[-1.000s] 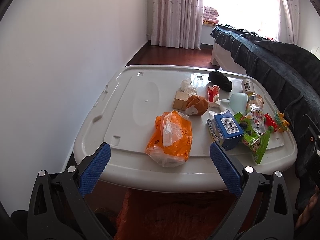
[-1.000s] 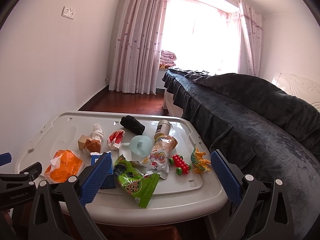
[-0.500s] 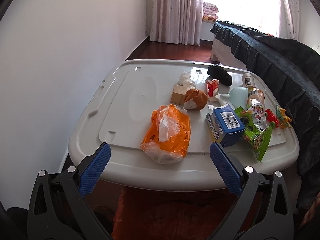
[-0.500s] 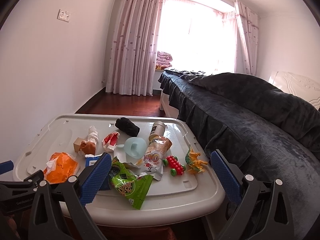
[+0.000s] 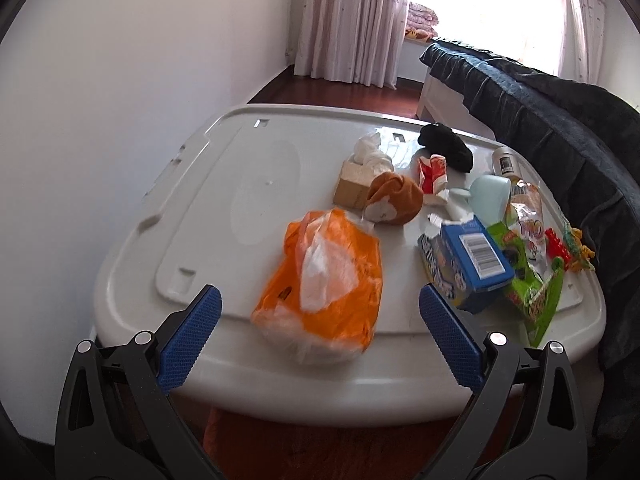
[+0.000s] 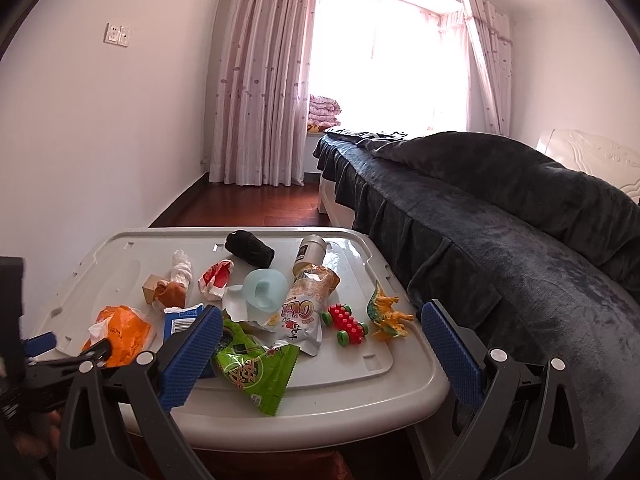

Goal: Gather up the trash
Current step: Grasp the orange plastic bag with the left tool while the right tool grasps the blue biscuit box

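Observation:
A white plastic lid [image 5: 256,184] serves as a table [image 6: 360,364]. On it lie an orange plastic bag [image 5: 324,280] [image 6: 120,328], a blue carton [image 5: 468,260] [image 6: 182,318], a green snack wrapper [image 5: 532,288] [image 6: 256,372], a silver snack pouch [image 6: 304,308], a red-and-white wrapper [image 5: 432,172] [image 6: 216,278] and crumpled white tissue [image 5: 372,152] [image 6: 182,270]. My left gripper [image 5: 320,336] is open, its jaws either side of the orange bag's near end. My right gripper [image 6: 320,352] is open and empty over the near edge, by the green wrapper.
Also on the lid: a brown plush [image 5: 396,200], a cardboard box [image 5: 352,188], a black sock [image 6: 250,248], a pale blue cup [image 6: 264,290], a small can [image 6: 310,252], a red toy car [image 6: 346,326], a yellow dinosaur [image 6: 386,312]. A dark bed [image 6: 500,220] lies right, a wall left.
My left gripper has moved forward and lower toward the orange bag, which now sits between its jaws. My right gripper has moved closer to the lid.

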A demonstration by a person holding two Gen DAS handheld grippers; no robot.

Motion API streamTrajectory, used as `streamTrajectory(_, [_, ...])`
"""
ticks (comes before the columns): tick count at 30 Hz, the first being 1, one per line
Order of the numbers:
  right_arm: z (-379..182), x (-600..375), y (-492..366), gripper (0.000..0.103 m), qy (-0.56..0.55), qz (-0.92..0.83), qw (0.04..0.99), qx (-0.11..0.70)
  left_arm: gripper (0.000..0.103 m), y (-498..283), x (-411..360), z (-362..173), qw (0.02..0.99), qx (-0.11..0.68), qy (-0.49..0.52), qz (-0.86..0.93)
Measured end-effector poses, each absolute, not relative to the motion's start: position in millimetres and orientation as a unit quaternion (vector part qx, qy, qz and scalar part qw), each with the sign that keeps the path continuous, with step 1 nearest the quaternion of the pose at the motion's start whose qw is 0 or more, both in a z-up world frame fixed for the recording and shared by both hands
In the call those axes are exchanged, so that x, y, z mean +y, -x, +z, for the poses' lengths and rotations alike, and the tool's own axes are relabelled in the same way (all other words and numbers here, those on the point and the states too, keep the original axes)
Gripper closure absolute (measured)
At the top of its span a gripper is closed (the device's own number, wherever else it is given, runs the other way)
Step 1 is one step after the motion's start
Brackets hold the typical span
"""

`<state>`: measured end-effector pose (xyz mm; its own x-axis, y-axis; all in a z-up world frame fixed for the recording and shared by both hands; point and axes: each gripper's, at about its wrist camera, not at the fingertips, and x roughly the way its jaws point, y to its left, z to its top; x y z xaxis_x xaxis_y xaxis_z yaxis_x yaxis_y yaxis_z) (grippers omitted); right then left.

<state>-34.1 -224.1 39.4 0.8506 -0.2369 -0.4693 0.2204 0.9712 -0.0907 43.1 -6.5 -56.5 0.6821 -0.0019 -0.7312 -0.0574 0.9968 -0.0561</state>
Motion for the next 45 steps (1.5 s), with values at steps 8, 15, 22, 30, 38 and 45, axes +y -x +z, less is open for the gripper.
streamTrajectory(8, [35.0,-234.8,33.2,0.005,0.016,-0.134,0.959,0.248,0.037,-80.7,-26.2,-84.7,0.909,0.415,-0.018,0.010])
streamTrajectory(15, [28.7,-230.7,32.4,0.005,0.021,-0.119,0.962,0.247,0.081,-77.9,-17.6,-94.3,0.909,0.415,-0.026,-0.003])
streamTrajectory(22, [17.1,-188.4,23.9,0.005,0.041,-0.032,0.970,0.239,0.088,-45.7,5.8,-80.2,0.916,0.402,0.007,-0.005])
streamTrajectory(30, [-15.9,-116.8,-7.6,0.005,0.116,0.014,0.966,0.229,0.088,-10.1,23.8,-54.3,0.928,0.373,0.012,-0.006])
streamTrajectory(38, [-43.0,-92.1,-39.9,0.005,0.145,0.012,0.959,0.243,0.088,5.1,45.9,-38.7,0.935,0.355,0.025,-0.001])
streamTrajectory(45, [-72.2,-87.3,-68.6,0.021,0.138,0.006,0.940,0.313,0.088,5.4,54.8,-42.8,0.933,0.359,0.035,-0.001])
